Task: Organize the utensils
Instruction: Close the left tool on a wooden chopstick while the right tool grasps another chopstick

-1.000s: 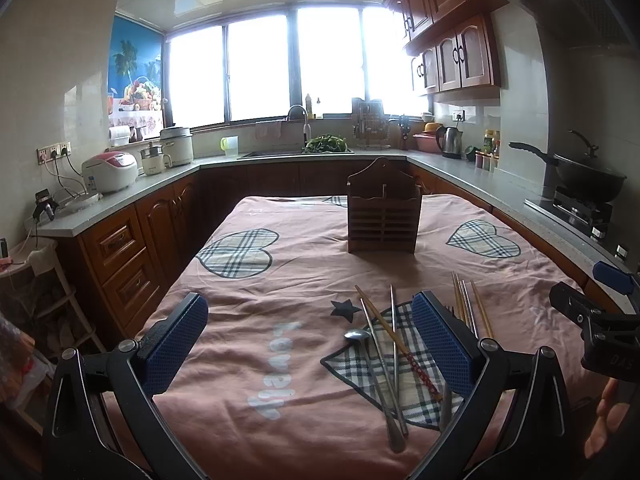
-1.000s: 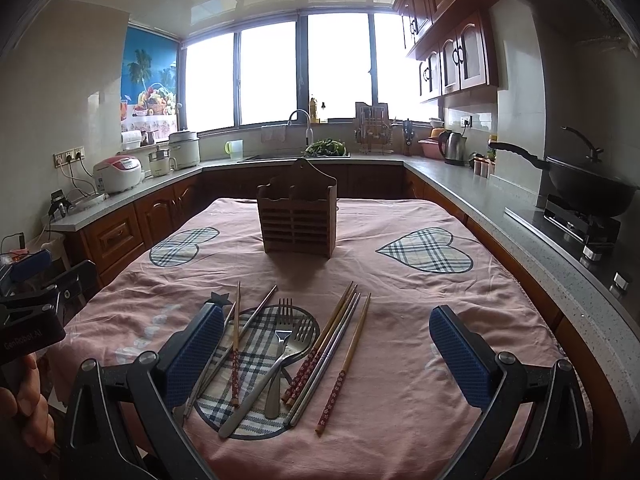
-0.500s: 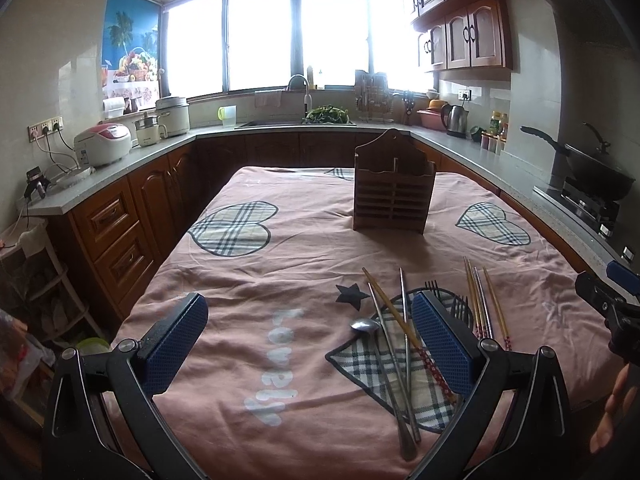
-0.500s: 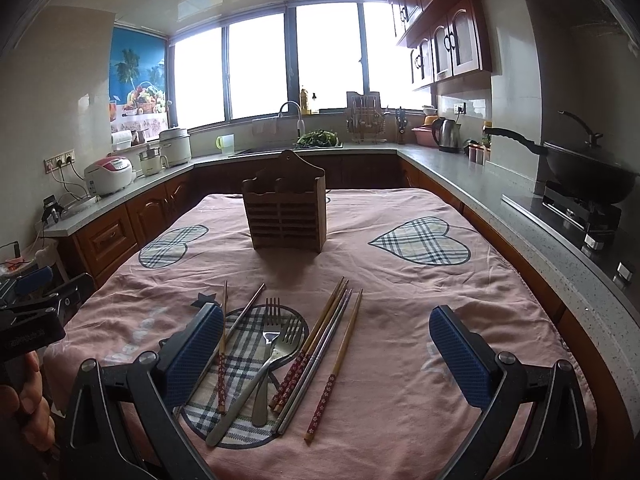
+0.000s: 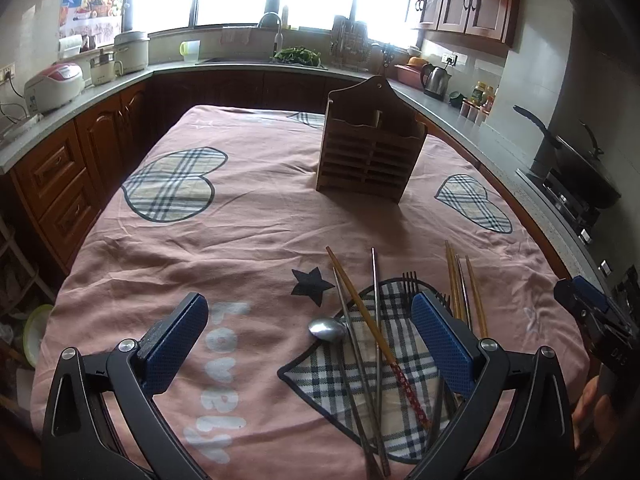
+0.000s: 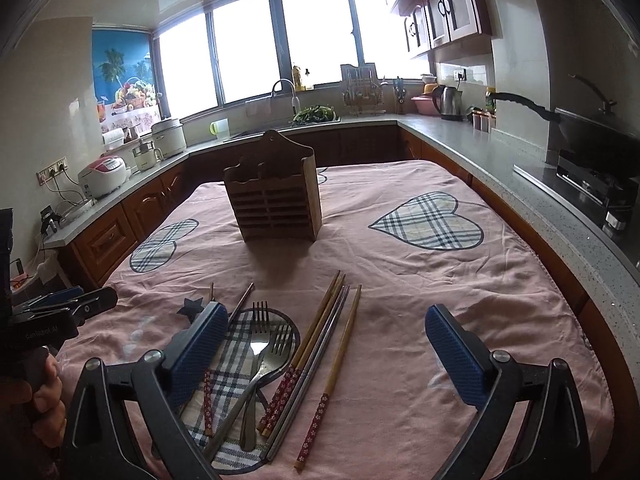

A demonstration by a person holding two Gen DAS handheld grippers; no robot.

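Observation:
A wooden utensil holder [image 5: 370, 144] stands upright mid-table; it also shows in the right wrist view [image 6: 276, 200]. Loose utensils lie on a plaid patch near the front edge: a spoon [image 5: 328, 329], steel and wooden chopsticks [image 5: 374, 320], forks [image 6: 266, 340] and more wooden chopsticks [image 6: 332, 356]. My left gripper [image 5: 308, 340] is open and empty above the spoon and chopsticks. My right gripper [image 6: 332, 352] is open and empty above the chopsticks to the right of the forks.
The table wears a pink cloth [image 5: 248, 216] with plaid hearts. Counters run on three sides, with a rice cooker [image 5: 52, 86], a sink [image 6: 288, 100], a kettle [image 6: 448, 102] and a wok on a stove [image 6: 592, 132].
Both grippers have tilted down and moved forward over the utensils, which now look closer. Both stay open. No utensil has moved.

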